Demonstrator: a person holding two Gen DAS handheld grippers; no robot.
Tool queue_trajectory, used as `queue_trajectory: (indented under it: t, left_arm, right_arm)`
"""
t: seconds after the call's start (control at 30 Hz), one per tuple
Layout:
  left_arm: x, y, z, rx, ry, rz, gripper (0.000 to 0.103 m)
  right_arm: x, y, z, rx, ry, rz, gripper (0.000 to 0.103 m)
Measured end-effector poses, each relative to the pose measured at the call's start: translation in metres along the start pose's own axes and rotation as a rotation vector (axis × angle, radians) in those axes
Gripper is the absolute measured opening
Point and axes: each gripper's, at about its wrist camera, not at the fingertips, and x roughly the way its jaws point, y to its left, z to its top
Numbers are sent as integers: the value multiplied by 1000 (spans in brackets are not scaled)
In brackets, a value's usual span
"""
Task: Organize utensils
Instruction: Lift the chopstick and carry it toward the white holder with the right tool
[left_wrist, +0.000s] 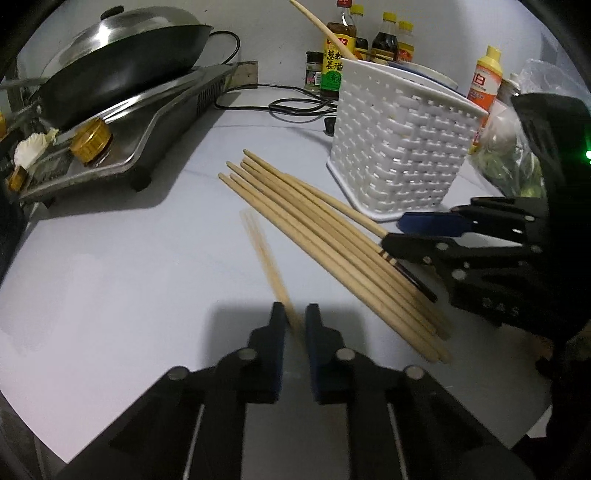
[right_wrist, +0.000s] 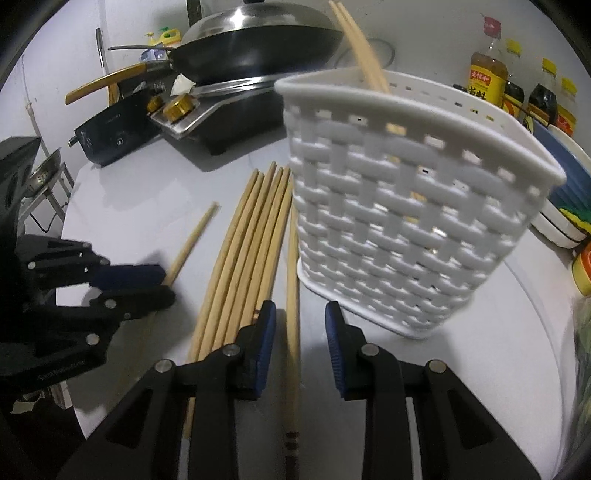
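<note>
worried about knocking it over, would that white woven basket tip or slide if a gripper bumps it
Probably both. The white basket is tall on a narrow base and looks like thin plastic, so likely light. It holds only a couple of chopsticks, and the countertop looks smooth, so it may slide.

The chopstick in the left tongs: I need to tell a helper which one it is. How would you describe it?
Start at the white woven basket on the counter; a bundle of chopsticks lies beside it. Left of that bundle, one chopstick sits apart. It alone is pinched in the left tongs, angled away from the rest.
</note>
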Motion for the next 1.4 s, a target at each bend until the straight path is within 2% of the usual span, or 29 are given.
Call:
queue_trajectory:
  t: [0.03,0.1,0.33,0.73,1.03,1.2,1.4]
  left_arm:
    - [-1,1,-2,-6,-2,-9,7]
    - [-2,3,-5,-18,-10,-27,7]
    - [-8,21,-13,-87,-34,-67,5]
    - [-30,37,0,-131,-127,-83,5]
    - [-59,36,27,-134,-218,-118,5]
    - [-71,34,43,-130,-260,-125,5]
    - [-80,33,56,-120,-300,-132,5]
  right_arm:
    - [1,2,1,-1,2,-4,23]
    - [2,6,2,-11,7,-10,7]
    - [-1,20,4,-30,10,-10,6]
    - [-58,30,21,-54,-104,-10,6]
    - [-112,15,47,-15,-237,52,6]
    - [-140,5,66,-15,-315,56,6]
    - [-147,-20,93,-10,-356,51,6]
